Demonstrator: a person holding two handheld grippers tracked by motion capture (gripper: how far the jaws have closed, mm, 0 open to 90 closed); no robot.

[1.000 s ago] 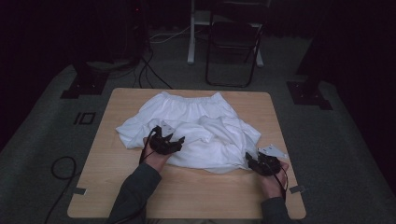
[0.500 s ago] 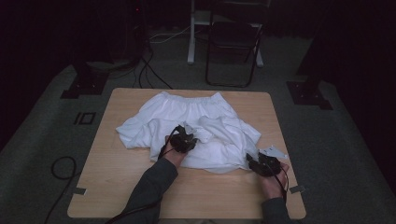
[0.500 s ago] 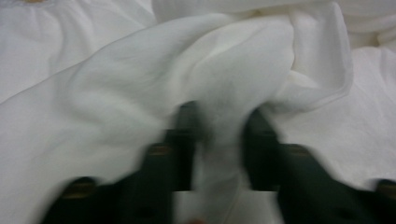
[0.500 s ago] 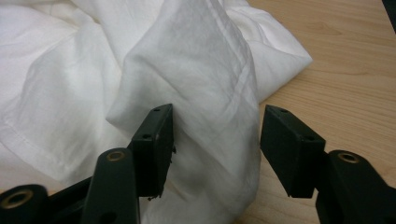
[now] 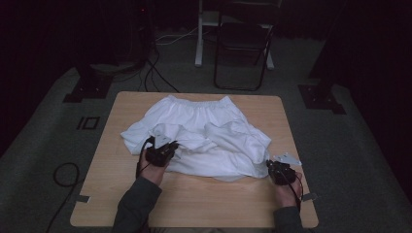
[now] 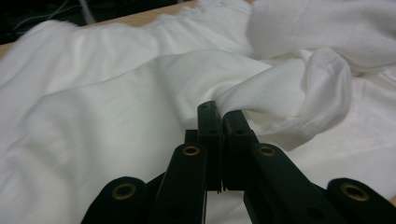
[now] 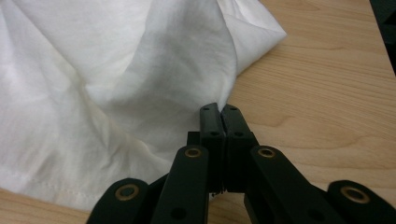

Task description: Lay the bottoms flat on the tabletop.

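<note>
I have a white garment (image 5: 199, 133) lying crumpled across the middle of the wooden table (image 5: 204, 204), its gathered waistband at the far edge, toward twelve o'clock, and its loose hems toward me. My left gripper (image 5: 163, 151) sits at about eight o'clock of the cloth; its jaws have just been closing and now stand pinched together on a raised fold of fabric (image 6: 280, 100), which the left gripper view shows bunching out from between the tips. My right gripper (image 5: 281, 171) is at about four o'clock, at the cloth's near corner; its jaws have likewise just been closing and now stand clamped on the hem edge (image 7: 224, 88), with bare wood just beside it.

To do this well, I judge both pinches need checking before any pull: the right one catches only a thin edge and could slip. I would lift both hands together and evenly, keeping the cloth taut between them, so the garment opens flat rather than dragging. The left grip may hold more than one layer; if so, spreading will twist the cloth.
</note>
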